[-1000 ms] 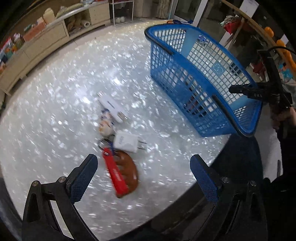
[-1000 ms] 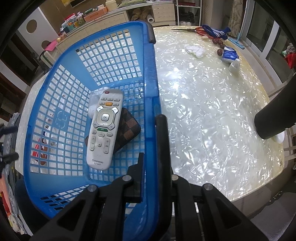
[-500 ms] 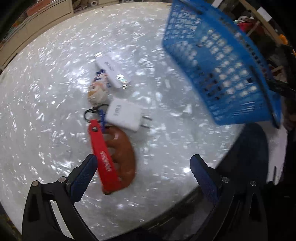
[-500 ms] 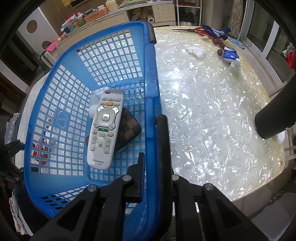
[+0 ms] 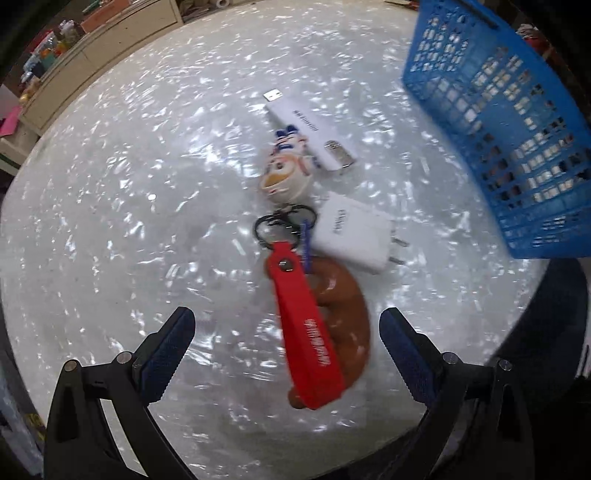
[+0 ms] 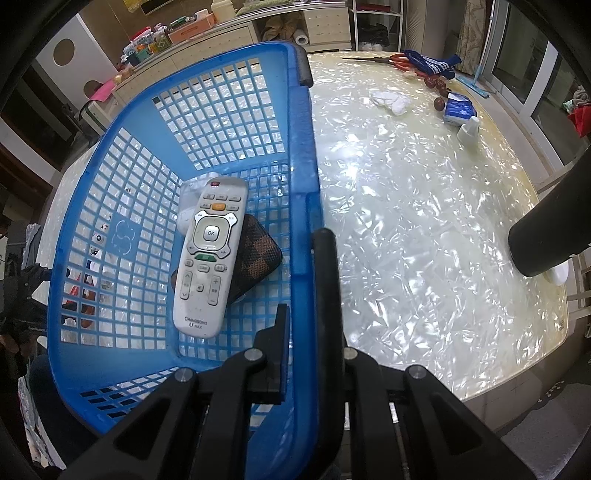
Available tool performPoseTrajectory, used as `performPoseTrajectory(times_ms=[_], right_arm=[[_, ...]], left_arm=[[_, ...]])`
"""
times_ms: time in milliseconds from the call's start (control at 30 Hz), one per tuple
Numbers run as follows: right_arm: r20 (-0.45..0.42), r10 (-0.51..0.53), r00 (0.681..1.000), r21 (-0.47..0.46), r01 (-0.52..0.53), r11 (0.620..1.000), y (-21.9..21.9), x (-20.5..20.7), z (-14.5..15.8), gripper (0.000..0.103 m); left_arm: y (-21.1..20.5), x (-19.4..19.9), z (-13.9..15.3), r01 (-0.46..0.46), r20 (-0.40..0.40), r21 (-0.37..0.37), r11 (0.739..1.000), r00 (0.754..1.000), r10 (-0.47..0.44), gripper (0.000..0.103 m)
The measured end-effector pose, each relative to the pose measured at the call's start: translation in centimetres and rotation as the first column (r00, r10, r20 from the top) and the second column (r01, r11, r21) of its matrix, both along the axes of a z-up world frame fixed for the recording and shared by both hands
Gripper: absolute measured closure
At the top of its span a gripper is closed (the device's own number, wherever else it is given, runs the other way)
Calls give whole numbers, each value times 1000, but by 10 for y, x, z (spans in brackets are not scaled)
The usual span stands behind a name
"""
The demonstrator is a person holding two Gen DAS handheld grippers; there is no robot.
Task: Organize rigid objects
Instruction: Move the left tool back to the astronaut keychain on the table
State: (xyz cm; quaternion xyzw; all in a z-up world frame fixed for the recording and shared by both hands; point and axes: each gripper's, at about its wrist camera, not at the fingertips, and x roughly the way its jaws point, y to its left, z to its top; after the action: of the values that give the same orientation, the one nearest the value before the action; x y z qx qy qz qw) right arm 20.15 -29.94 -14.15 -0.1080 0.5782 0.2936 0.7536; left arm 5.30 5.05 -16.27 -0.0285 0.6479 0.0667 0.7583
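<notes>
My left gripper (image 5: 286, 321) hangs open, pointing straight down over a red strap keychain (image 5: 306, 332) that lies across a brown curved piece (image 5: 345, 306). Beyond them lie a white plug charger (image 5: 354, 232), a small white figurine (image 5: 286, 173) and a white USB stick (image 5: 310, 125), all on the pearly table (image 5: 110, 221). The blue basket (image 5: 498, 129) stands to the right. My right gripper (image 6: 303, 280) is shut on the blue basket's rim (image 6: 301, 147). Inside the basket lie a white remote (image 6: 208, 254) on a checkered wallet (image 6: 258, 254).
The table edge (image 5: 461, 369) runs close behind the left fingers. At the far end lie red scissors (image 6: 399, 59), a blue sock (image 6: 432, 64), white cloth (image 6: 391, 101) and a tissue pack (image 6: 458, 109). A dark cylinder (image 6: 546, 236) juts in at the right. Shelves (image 6: 258, 29) line the wall.
The left gripper has come down and closer to the pile, so the red strap and brown piece now lie between its open fingers. The right gripper and basket have not moved.
</notes>
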Motion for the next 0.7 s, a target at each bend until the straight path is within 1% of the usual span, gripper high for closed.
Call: performPoseTrajectory(times_ms=[67,133,200,433,533,633,700], right_arm=[[0,0,1000,0,0,1000,-1,0,0,92],[0,0,1000,-1,0,1000,-1,0,0,92],[0,0,1000,-1,0,1000,0,0,0,92],[1,0,1000,-4,0,1000,0,-1,-1,92],[2,0,1000,-7,0,1000,1,-1,-1,92],[2,2,1000,-9,-2,1000,1,-1,-1,92],[2,2,1000,-9,-2,1000,1,-1,-1,92]], left_arm=[[2,-2,-3,4,-4,19,1000,1000,-4,2],[3,-5,-3,5,3,15,1000,1000,-5,2],[3,-7,-2,9,11,27,1000,1000,-9,2],[4,0,3,16,9,148,989,1000,-18,2],[9,-1,3,9,-5,157,988,1000,-9,2],[20,-6,1,-5,-7,151,988,1000,6,2],[26,-2,-4,-15,-10,155,988,1000,16,2]])
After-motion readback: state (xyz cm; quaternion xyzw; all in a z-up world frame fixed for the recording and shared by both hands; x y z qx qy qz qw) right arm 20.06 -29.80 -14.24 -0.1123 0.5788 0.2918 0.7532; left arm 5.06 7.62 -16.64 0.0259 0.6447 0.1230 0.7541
